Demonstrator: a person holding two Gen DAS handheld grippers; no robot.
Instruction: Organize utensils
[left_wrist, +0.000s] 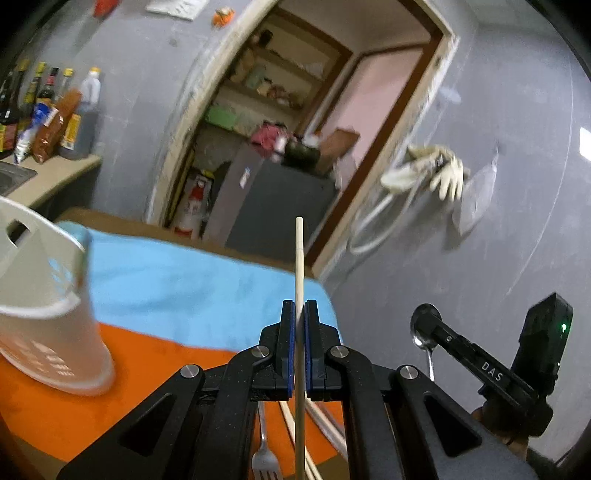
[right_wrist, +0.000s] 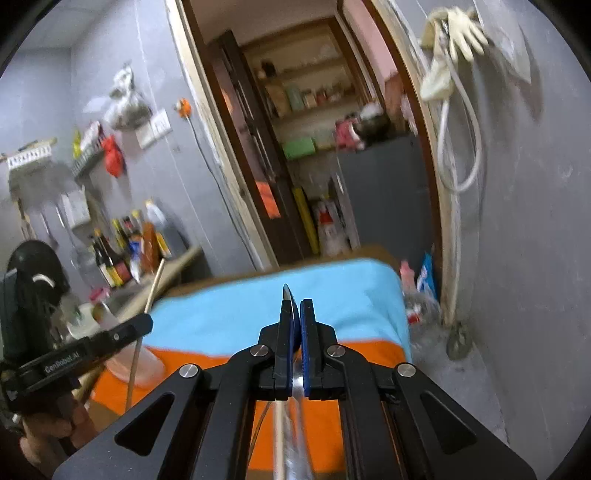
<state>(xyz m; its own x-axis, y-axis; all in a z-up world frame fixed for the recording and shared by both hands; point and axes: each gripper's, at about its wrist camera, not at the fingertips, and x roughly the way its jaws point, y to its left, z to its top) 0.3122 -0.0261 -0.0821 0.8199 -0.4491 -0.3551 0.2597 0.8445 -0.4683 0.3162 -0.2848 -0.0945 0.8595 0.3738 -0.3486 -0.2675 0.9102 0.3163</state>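
Left tongs (left_wrist: 299, 314) clamp a wooden chopstick (left_wrist: 299, 258), upright. Right tongs (right_wrist: 295, 314) pinch a metal spoon (right_wrist: 289, 295). White holder (left_wrist: 44, 295) stands on the orange-blue tabletop (left_wrist: 184, 280).

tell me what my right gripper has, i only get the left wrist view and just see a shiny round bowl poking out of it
Observer: The right gripper is shut on a metal spoon; its handle runs back down between the fingers.
Operator: is my chopstick visible from there
Observer: Yes, the pale wooden chopstick sticks up out of the left gripper, at the left edge of the right wrist view.
Operator: anything under the spoon
Observer: The orange cloth, with the light blue cloth beyond it.
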